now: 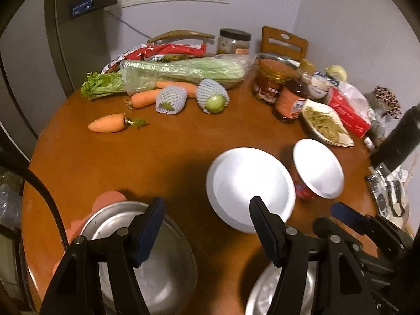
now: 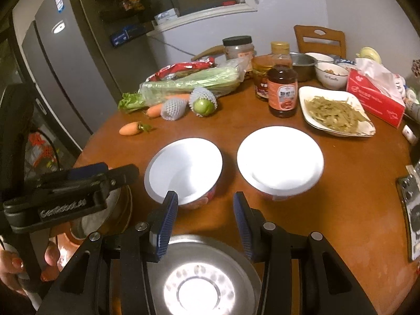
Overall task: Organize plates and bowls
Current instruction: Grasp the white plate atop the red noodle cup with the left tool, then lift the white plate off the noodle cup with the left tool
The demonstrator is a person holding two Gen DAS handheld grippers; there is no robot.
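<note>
A round brown wooden table (image 2: 328, 210) fills both wrist views, crowded along its far edge with bagged celery (image 2: 194, 81), carrots, jars and a white dish of green beans (image 2: 336, 113). Nearer, two red-sided paper bowls with white interiors stand side by side, apart from each other: the left paper bowl (image 2: 183, 168) and the right paper bowl (image 2: 279, 158). Nearest of all lie two round stainless-steel bowls: a large steel bowl (image 1: 157, 262) under the left gripper (image 1: 207, 225) and a shiny steel bowl (image 2: 199, 283) directly below the right gripper (image 2: 206, 218). Both grippers hang above the table with jaws apart and nothing between the pads. The relation that matters, by my reading: the paper bowls lie just beyond the fingertips, far of both grippers. From the right wrist view, the left paper bowl's near rim sits at the right gripper's left finger (image 2: 168, 220), while the right paper bowl lies just past its other finger, so the right gripper looks nearer to both. Being round, the bowls offer no long axis; a rim pinch seems the likely approach.
</note>
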